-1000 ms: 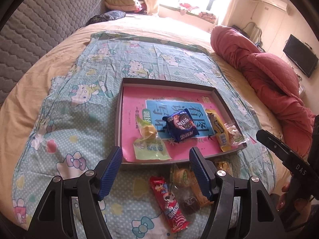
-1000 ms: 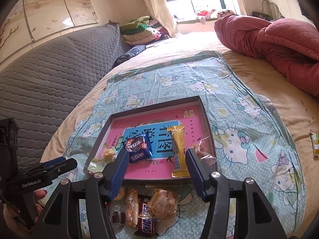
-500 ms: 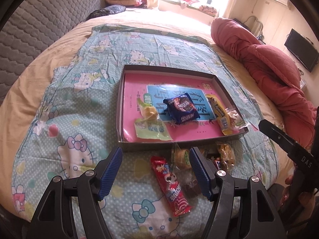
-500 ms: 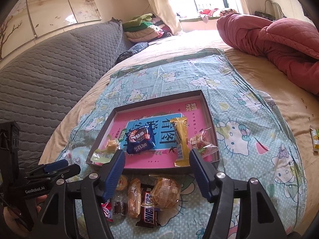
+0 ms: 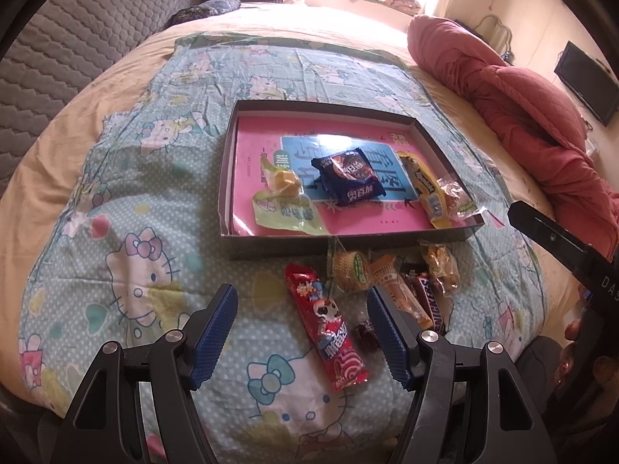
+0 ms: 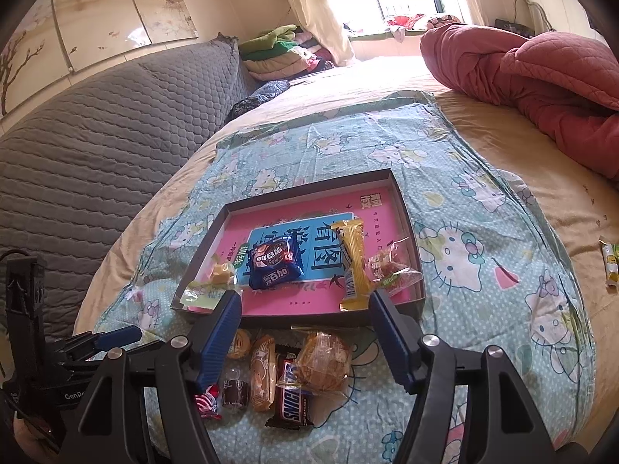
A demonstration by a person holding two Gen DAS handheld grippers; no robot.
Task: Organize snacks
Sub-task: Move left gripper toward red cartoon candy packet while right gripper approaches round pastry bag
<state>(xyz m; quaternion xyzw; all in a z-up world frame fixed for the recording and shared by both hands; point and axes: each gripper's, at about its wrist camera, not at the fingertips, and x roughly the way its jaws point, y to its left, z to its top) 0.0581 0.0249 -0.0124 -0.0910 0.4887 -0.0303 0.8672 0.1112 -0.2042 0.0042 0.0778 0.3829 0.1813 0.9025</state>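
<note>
A dark shallow tray (image 5: pixel 228 178) with a pink lining lies on the cartoon-cat cloth. In it are a blue cookie packet (image 5: pixel 350 178), a yellow bar (image 5: pixel 425 189), a green-yellow packet (image 5: pixel 286 208) and a clear-wrapped sweet (image 5: pixel 454 195). Loose snacks lie on the cloth in front of the tray: a long red packet (image 5: pixel 329 328), a round cake (image 5: pixel 350 270) and a Snickers bar (image 5: pixel 431 301). My left gripper (image 5: pixel 301 301) hovers open over the red packet. My right gripper (image 6: pixel 305 297) stands open above the Snickers bar (image 6: pixel 292 400) and the round cake (image 6: pixel 325 359), holding nothing.
A red quilt (image 5: pixel 522 116) is bunched up along the bed's right side. A grey padded headboard (image 6: pixel 96 135) runs along the left, with folded clothes (image 6: pixel 278 50) at the far end. A small yellow-green packet (image 6: pixel 609 263) lies alone on the sheet at the right.
The left gripper has drawn back from the tray, so the red packet now lies between its fingers. The right gripper's jaws have widened a little, and it has barely moved.
</note>
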